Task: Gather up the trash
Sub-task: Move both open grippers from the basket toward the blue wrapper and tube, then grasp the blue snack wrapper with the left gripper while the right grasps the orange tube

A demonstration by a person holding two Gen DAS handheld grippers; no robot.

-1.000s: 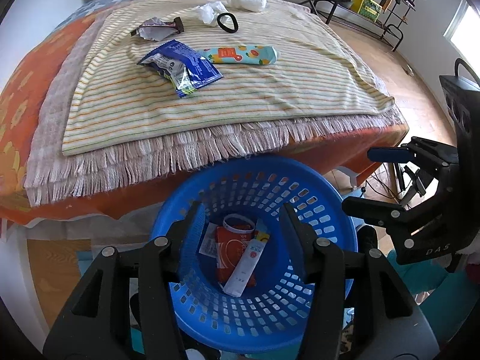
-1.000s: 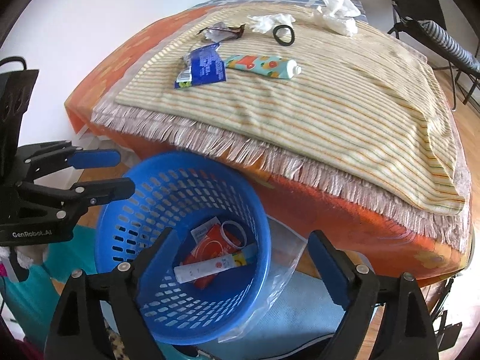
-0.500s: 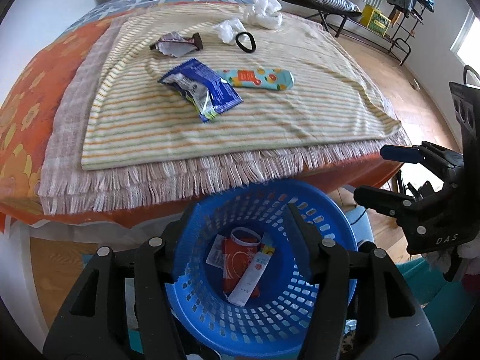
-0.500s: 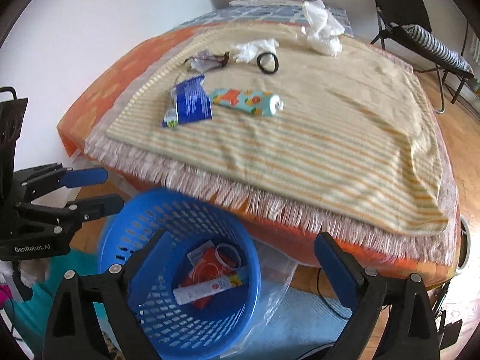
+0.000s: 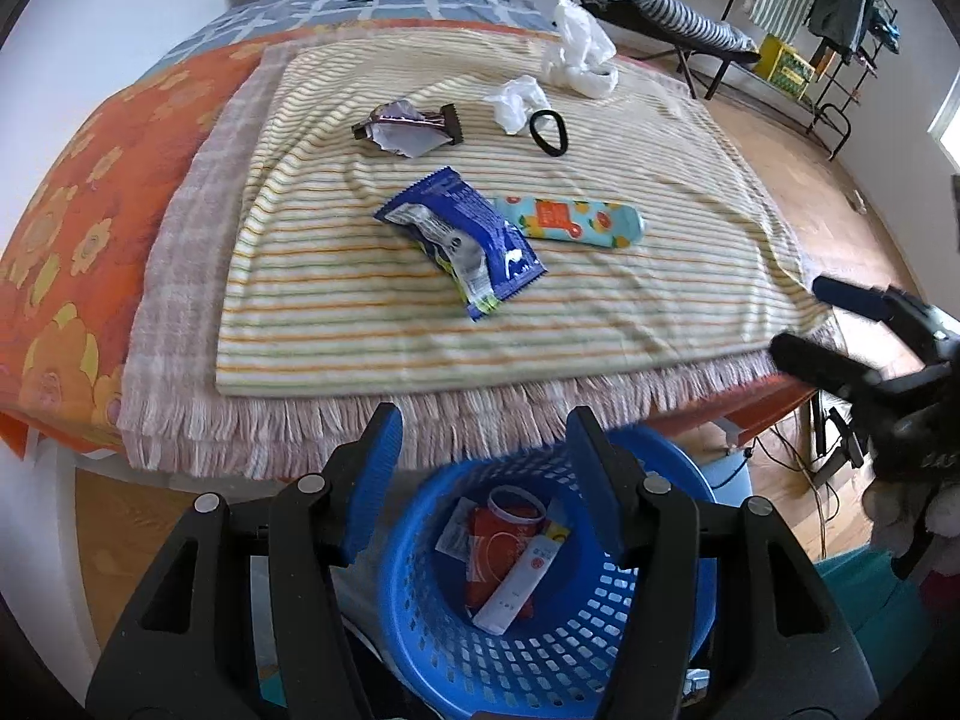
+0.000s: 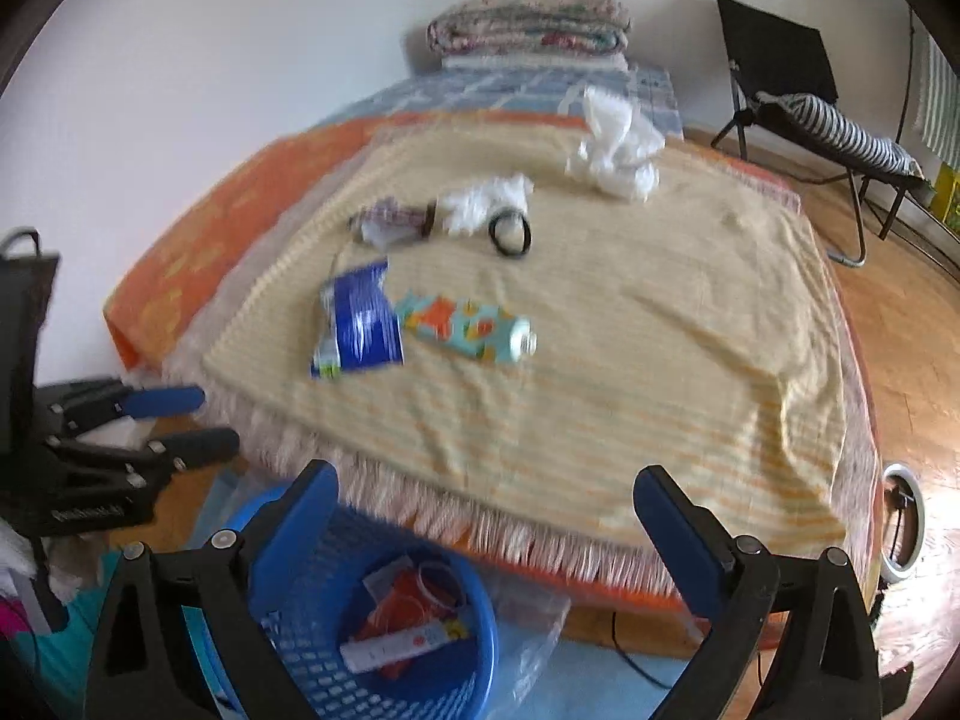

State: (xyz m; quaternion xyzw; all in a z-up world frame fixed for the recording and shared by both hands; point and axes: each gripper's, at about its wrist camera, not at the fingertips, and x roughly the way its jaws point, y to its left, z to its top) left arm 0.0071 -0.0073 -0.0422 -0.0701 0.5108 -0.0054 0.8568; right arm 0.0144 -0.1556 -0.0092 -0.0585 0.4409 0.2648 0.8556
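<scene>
— Standing by the bed (image 5: 72, 228), what do you make of the two grippers?

— Both hang over the blue basket (image 5: 432, 612) on the floor at the foot of the bed. The left gripper (image 5: 483, 450) has its fingers (image 5: 372, 474) spread apart, nothing between them. The right gripper (image 6: 486, 498) is spread even wider, also empty.

— And the trash?

— Some is in the basket: a red wrapper (image 5: 489, 552), a white tube (image 5: 519, 582) lying across it, a scrap of paper beside them. The rest lies on the striped towel (image 5: 336, 312) spread over the bed. A blue snack wrapper (image 5: 462, 246) sits near the middle, and just beside it, touching or nearly so, a turquoise tube (image 5: 576, 222) printed with oranges.

— Further back?

— A torn brown-and-silver wrapper (image 5: 405, 129), then a crumpled white tissue (image 5: 516, 102) with a black hair tie (image 5: 549, 132) against it. Beyond those, a bunched white plastic bag (image 5: 579, 54). From the right wrist view everything on the bed is blurred, so I cannot read any print.

— Anything else around?

— Folded blankets (image 6: 528, 21) are stacked at the head of the bed, a black folding chair (image 6: 780, 60) with a striped cushion stands against the far wall, and clear plastic (image 6: 528, 618) lies on the floor beside the basket.
</scene>
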